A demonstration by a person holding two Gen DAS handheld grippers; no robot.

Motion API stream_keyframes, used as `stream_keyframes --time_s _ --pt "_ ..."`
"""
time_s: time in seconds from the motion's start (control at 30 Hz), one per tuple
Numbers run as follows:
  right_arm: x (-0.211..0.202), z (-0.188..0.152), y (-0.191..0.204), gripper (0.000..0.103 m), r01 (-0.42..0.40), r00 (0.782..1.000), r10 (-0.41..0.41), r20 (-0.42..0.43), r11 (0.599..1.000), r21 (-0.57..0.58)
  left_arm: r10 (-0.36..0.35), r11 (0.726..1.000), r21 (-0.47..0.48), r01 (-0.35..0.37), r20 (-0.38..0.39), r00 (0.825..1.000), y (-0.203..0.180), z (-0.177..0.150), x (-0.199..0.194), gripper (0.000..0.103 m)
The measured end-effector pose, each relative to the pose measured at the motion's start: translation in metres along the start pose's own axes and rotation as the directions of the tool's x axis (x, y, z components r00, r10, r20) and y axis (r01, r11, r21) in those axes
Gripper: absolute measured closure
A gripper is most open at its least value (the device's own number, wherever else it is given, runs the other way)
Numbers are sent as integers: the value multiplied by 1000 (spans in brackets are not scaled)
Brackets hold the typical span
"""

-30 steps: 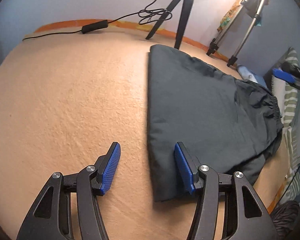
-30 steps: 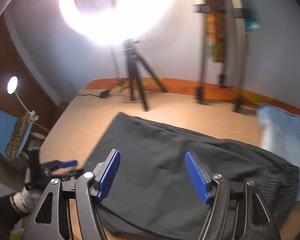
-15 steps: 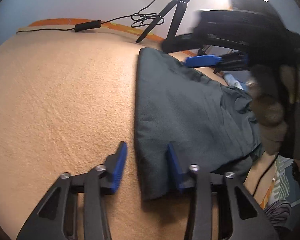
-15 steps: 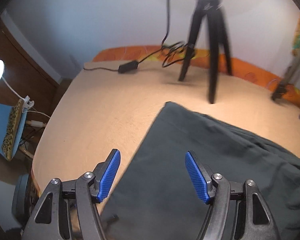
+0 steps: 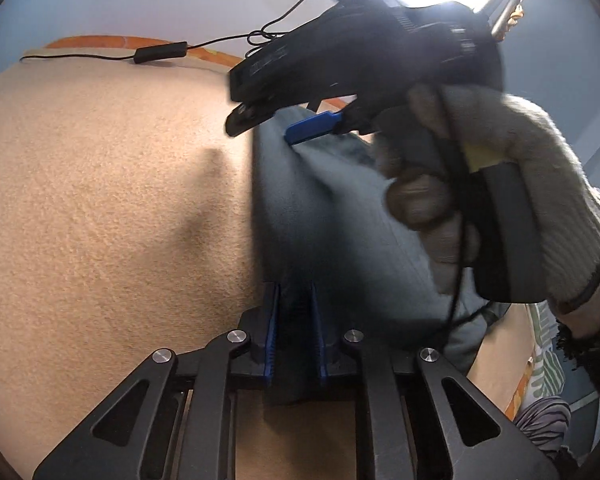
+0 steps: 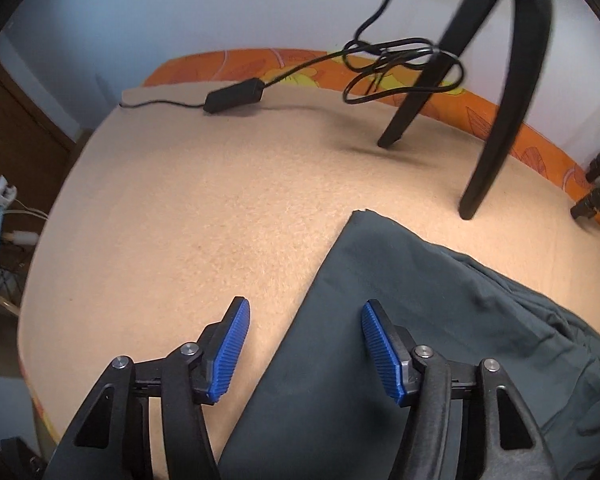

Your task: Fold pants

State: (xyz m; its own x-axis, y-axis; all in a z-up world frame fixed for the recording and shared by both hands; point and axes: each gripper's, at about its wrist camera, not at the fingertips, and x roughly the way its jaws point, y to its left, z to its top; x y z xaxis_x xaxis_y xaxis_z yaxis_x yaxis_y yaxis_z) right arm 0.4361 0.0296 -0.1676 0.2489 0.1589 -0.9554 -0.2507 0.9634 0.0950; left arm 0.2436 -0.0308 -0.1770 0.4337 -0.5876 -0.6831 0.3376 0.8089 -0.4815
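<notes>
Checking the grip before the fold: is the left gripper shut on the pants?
Shut on them. The left gripper has just closed, its blue pads pinching the edge of the dark pants near a corner.

A blurred gloved hand (image 5: 512, 184) hides the pants' (image 5: 340, 240) far half.

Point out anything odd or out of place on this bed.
Nothing is spilled or damaged. The one oddity: a tripod stands on the beige blanket, its loose cable trailing near the dark pants being folded.
</notes>
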Motion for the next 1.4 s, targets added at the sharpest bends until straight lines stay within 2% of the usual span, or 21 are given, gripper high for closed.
stream_keyframes --time_s 0.17,0.23,0.27,0.37,0.4,0.43,0.47,0.5,0.63,0.73,0.77,0.83,0.87,0.9,0.97,1.13,1.27,1.4 --pt "11 0 17 44 97 995 -99 -24 991 -92 3 1000 19 -3 0 1000 -5 -1 -2 90" --pt "10 1 15 50 97 995 -99 -21 992 -85 3 1000 24 -3 -3 1000 -8 -1 -2 90" --pt "9 1 14 62 103 994 -104 -18 991 -82 6 1000 24 -6 -2 1000 -8 -1 -3 90" --pt "7 0 7 80 110 994 -112 -11 991 -74 18 999 32 -18 6 1000 -10 0 -5 89" --pt "7 1 4 87 110 994 -111 -10 991 -73 27 999 38 -27 9 1000 -11 0 -5 80" --pt "5 0 0 88 98 995 -99 -9 993 -66 34 999 42 -34 8 999 -11 1 -4 73" --pt "4 -2 -3 92 90 996 -91 -9 994 -56 46 998 46 -47 8 999 -12 1 -4 54" --pt "1 -3 -6 96 80 997 -81 -8 996 -47 52 998 46 -52 11 999 -12 2 -3 44" --pt "-12 -9 -22 102 19 1000 -20 24 1000 17 81 996 25 -81 -6 997 -8 5 4 43" --pt "-25 -13 -33 102 -12 999 10 46 999 40 56 998 -1 -56 -6 998 -7 8 8 43" --pt "-27 -16 -34 103 -14 999 12 53 999 40 43 999 -8 -43 -10 999 -7 9 9 44" --pt "-35 -17 -40 103 -19 998 16 67 999 42 12 1000 -26 -12 -21 1000 -7 10 12 56" --pt "-40 -18 -44 103 -27 997 23 77 998 49 1 999 -37 -2 -35 999 -7 10 14 72" --pt "-44 -20 -47 103 -34 996 30 85 998 55 1 999 -41 -3 -39 999 -7 11 15 82" --pt "-54 -23 -55 103 -61 993 54 103 996 69 -2 1000 -22 1 -23 1000 -14 10 11 92" --pt "-78 -25 -72 103 -105 984 91 150 991 85 -48 997 57 47 18 999 -48 16 -5 96" --pt "-97 -31 -95 103 -147 975 123 186 982 122 -96 985 146 93 15 995 -87 18 -10 97" --pt "-116 -40 -118 103 -164 966 130 224 976 143 -151 969 195 148 -1 989 -121 24 -8 96"
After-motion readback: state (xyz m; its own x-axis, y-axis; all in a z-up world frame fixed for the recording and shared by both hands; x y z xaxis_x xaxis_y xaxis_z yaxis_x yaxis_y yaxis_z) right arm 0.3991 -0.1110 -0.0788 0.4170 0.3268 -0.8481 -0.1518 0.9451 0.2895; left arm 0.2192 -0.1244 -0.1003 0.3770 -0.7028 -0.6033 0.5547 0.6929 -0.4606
